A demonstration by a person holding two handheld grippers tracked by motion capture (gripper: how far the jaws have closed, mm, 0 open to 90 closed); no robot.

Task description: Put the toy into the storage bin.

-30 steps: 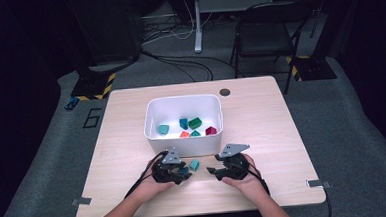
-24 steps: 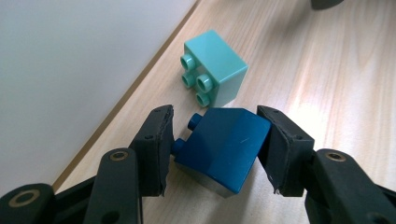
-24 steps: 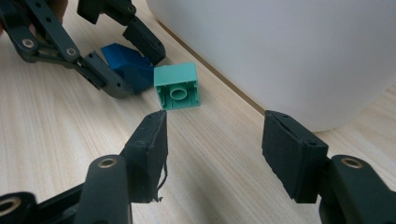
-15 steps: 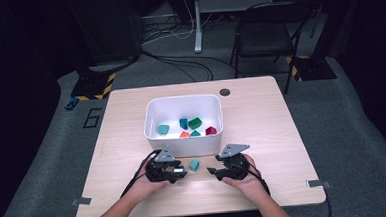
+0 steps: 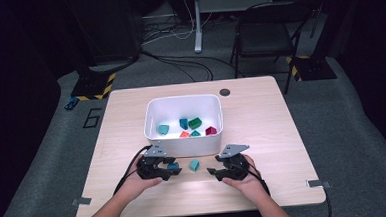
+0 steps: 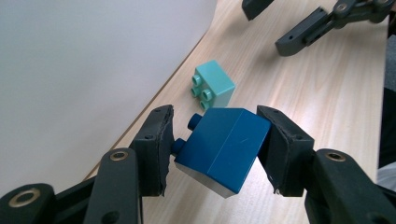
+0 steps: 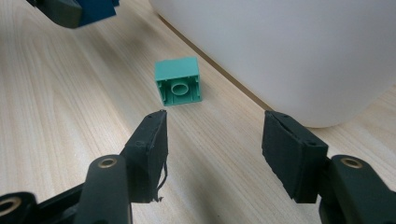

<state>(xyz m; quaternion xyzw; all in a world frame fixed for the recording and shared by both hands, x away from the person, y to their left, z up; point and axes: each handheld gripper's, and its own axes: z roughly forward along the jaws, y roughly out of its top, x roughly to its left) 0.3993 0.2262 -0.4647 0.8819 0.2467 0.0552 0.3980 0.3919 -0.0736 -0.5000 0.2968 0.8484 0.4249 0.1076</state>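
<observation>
Left gripper (image 6: 215, 154) clamped on dark blue brick (image 6: 224, 149); right gripper (image 7: 212, 149) apart, empty; no readable writing.

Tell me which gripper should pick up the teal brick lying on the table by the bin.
Right. The right gripper stands open and empty, its jaws aimed at the teal brick just ahead. The left gripper is already clamped on a blue brick.

Overhead view; two close finger-level views
</observation>
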